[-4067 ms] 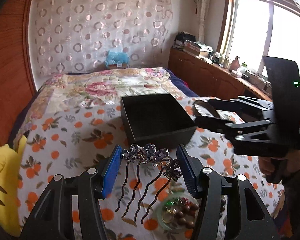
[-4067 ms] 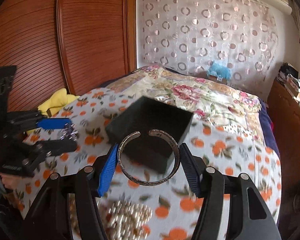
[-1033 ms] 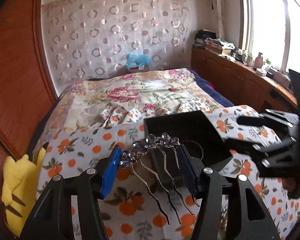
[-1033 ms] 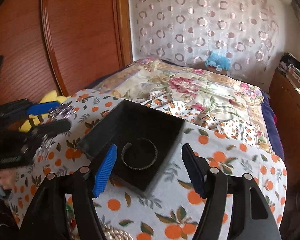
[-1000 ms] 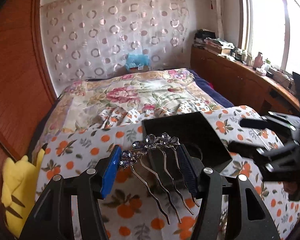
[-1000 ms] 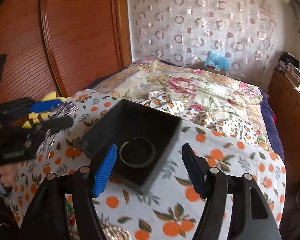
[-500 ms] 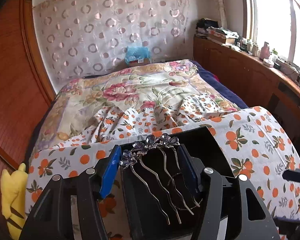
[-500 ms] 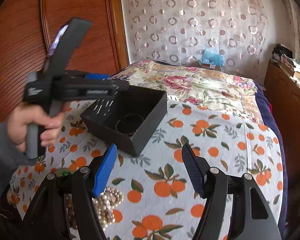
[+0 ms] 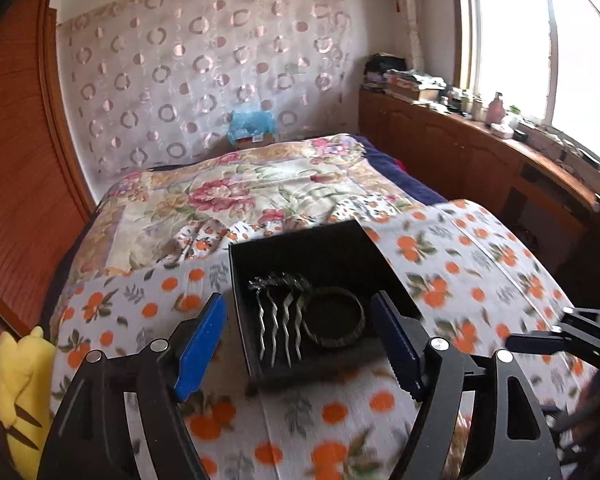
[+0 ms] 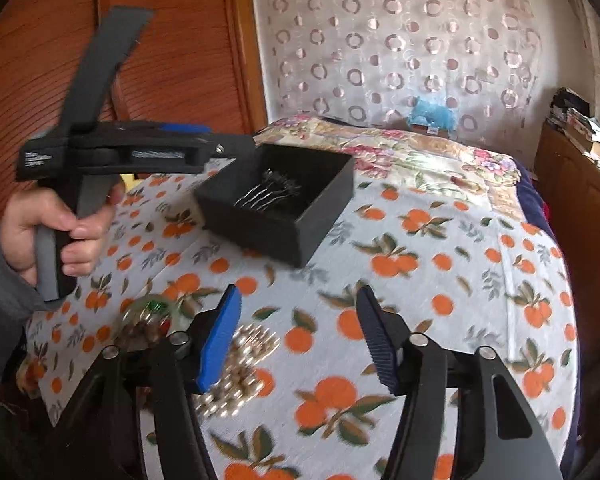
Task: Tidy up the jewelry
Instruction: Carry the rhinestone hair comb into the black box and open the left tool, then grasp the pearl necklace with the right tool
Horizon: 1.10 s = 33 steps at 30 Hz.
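Note:
A black open box (image 9: 388, 280) sits on the orange-print cloth (image 9: 460, 264). Inside it lie a silver hair comb (image 9: 278, 312) and a metal bangle (image 9: 334, 320). My left gripper (image 9: 300, 344) is open and empty just above the box's near edge. The box shows in the right wrist view (image 10: 324, 220) with the comb (image 10: 268, 192) in it. My right gripper (image 10: 298, 340) is open and empty over the cloth, nearer than the box. A pearl necklace (image 10: 240, 368) lies under its left finger, a beaded bracelet (image 10: 148, 320) to the left.
The left gripper body and the hand holding it (image 10: 60, 220) are at the left of the right wrist view. A yellow plush toy (image 9: 16, 392) lies at the bed's left edge. A wooden wardrobe (image 10: 180, 60) stands left, a cabinet (image 9: 480, 160) right.
My left gripper has opened and the hair comb now lies in the box beside the bangle. My right gripper has drawn back from the box toward the pearls.

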{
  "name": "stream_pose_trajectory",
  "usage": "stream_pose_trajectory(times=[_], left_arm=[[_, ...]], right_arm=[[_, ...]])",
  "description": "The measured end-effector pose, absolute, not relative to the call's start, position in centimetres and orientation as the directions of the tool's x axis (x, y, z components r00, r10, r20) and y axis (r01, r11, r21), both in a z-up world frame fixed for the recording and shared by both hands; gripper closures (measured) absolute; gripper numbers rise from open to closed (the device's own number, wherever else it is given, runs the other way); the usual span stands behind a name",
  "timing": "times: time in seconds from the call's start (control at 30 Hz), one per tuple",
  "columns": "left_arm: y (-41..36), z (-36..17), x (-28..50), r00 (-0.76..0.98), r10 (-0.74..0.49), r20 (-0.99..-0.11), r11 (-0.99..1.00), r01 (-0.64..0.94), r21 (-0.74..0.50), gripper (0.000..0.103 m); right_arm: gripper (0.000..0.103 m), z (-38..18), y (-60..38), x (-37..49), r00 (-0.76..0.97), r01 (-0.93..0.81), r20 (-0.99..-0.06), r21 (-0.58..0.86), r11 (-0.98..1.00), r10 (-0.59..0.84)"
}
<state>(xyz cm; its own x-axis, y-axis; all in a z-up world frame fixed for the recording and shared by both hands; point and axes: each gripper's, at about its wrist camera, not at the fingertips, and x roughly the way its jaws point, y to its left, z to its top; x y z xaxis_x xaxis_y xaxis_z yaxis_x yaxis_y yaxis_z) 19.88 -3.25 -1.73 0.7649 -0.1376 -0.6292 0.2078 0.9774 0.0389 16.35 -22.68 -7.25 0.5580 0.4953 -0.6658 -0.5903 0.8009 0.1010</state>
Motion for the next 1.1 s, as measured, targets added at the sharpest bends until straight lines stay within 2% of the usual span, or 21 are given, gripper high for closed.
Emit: stream_pose_trajectory(times=[0.13,0.47,0.67,0.73,0.77,0.8,1.1], left_arm=[[-2.6,-2.3,16.5,0.759,-0.164,-0.63,0.973,0.229,0.023,0.031],[-0.6,-4.1,11.3,0.734,-0.217,-0.644,0.966,0.255,-0.034,0.028],[0.2,-4.9,10.5,0.722,-0.224,-0.655,0.966,0.253,-0.052,0.027],[0.5,-5.1,10.1,0.721,-0.225,-0.656,0.967,0.249,-0.059,0.027],[0.5,-5.2,10.0,0.72,-0.223,-0.657,0.967,0.247,-0.059,0.027],[0.7,-5.4,9.7,0.719,-0.22,-0.659,0.969,0.242,-0.06,0.027],[1.1,-6.9,8.4,0.691,-0.235,-0.684,0.967,0.239,-0.09,0.025]], right_arm=[[0.053,-8.6,-21.8,14.8,0.516,-0.616,-0.697,0.102,0.781,0.498],[0.057,-10.1,-21.4,14.5,0.451,-0.621,-0.734,0.149,0.769,0.507],[0.072,-10.5,-21.1,14.7,0.419,-0.625,-0.75,0.171,0.761,0.512],[0.085,-10.6,-21.1,14.5,0.415,-0.632,-0.75,0.169,0.756,0.515],[0.087,-10.5,-21.1,14.3,0.415,-0.635,-0.749,0.168,0.754,0.516],[0.094,-10.5,-21.1,14.2,0.419,-0.635,-0.748,0.163,0.755,0.514],[0.095,-7.7,-22.0,13.1,0.521,-0.601,-0.684,0.13,0.789,0.51]])
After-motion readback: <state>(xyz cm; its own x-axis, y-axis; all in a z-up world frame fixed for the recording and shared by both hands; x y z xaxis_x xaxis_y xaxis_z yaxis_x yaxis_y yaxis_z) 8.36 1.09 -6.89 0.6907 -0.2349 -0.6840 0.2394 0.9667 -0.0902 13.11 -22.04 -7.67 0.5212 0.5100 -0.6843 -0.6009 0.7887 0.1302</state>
